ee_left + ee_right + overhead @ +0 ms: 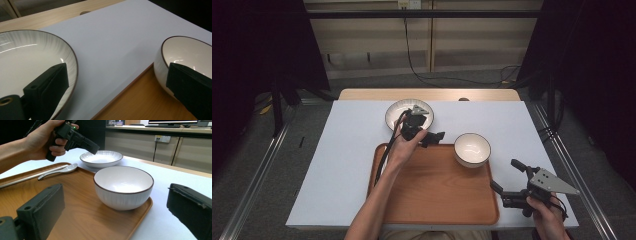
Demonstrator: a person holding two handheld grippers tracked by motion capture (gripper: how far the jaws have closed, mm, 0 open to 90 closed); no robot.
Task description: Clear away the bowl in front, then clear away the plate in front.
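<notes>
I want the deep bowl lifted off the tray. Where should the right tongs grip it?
Grip the bowl by its near rim, one jaw inside and one outside, coming from above on the right tongs' side; it stands upright, empty, too wide to span.

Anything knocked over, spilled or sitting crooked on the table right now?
Nothing spilled or tipped. One thing to watch: the bowl sits right at the far right corner of the wooden tray, its side overhanging the tray's rim. The plate lies flat on the white mat behind the tray, and the spoon rests on the tray.
</notes>
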